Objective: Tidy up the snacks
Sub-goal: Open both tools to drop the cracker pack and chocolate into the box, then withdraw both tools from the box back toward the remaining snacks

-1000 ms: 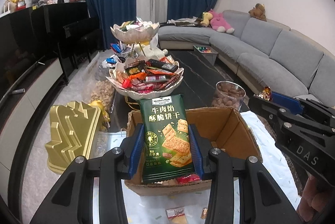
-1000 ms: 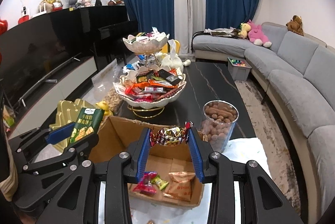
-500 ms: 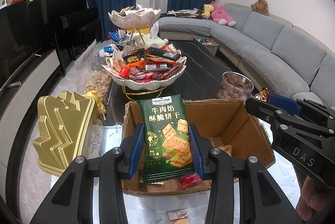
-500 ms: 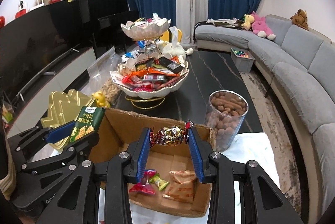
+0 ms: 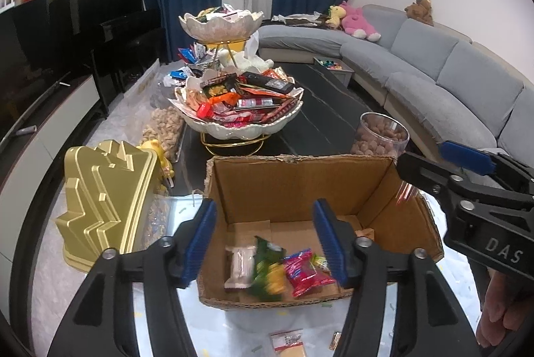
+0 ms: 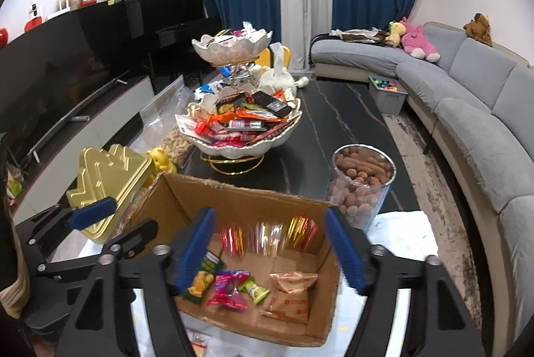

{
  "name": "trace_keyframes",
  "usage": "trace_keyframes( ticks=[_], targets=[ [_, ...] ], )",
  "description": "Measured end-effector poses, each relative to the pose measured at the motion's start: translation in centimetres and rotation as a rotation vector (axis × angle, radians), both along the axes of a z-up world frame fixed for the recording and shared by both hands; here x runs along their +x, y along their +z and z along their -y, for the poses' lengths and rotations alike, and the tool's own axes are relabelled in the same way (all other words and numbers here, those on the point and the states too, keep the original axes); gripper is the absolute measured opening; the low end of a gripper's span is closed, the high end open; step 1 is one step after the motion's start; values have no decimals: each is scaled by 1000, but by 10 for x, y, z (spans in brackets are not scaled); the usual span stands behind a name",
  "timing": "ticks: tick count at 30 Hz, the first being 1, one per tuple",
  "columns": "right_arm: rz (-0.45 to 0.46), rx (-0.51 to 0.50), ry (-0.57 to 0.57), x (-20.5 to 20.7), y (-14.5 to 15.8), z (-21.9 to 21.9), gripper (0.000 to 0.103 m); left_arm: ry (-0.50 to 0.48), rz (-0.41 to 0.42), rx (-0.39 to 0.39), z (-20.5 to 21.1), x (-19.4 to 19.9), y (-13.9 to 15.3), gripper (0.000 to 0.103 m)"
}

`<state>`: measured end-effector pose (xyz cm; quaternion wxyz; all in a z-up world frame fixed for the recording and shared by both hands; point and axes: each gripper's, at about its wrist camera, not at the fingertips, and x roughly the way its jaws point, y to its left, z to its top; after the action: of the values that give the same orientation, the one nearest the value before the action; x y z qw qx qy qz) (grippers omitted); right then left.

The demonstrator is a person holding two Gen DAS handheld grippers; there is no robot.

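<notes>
Living-room coffee table point(image 6: 337, 136), cardboard box point(image 5: 300, 176) at its near end, both grippers (left point(image 5: 265, 240), right point(image 6: 267, 252)) spread wide and empty above it, green biscuit packet point(image 5: 267, 270) blurred inside beside red wrapper point(image 5: 305, 268), foil candy point(image 6: 267, 235) streaked mid-box.

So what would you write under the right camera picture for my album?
Open right gripper drops a blurred foil candy into the cardboard box of snacks.
</notes>
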<state>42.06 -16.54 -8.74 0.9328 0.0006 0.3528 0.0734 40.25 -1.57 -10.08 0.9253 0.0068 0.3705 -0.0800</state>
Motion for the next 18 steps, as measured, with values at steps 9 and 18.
trace_keyframes(
  ticks=[9,18],
  targets=[
    [16,0,-16,-10,10,2,78,32,19,-1,-7,-12,13,78],
    [46,1,-29,-29,25,6,79,25,45,10,-3,-32,30,78]
  ],
)
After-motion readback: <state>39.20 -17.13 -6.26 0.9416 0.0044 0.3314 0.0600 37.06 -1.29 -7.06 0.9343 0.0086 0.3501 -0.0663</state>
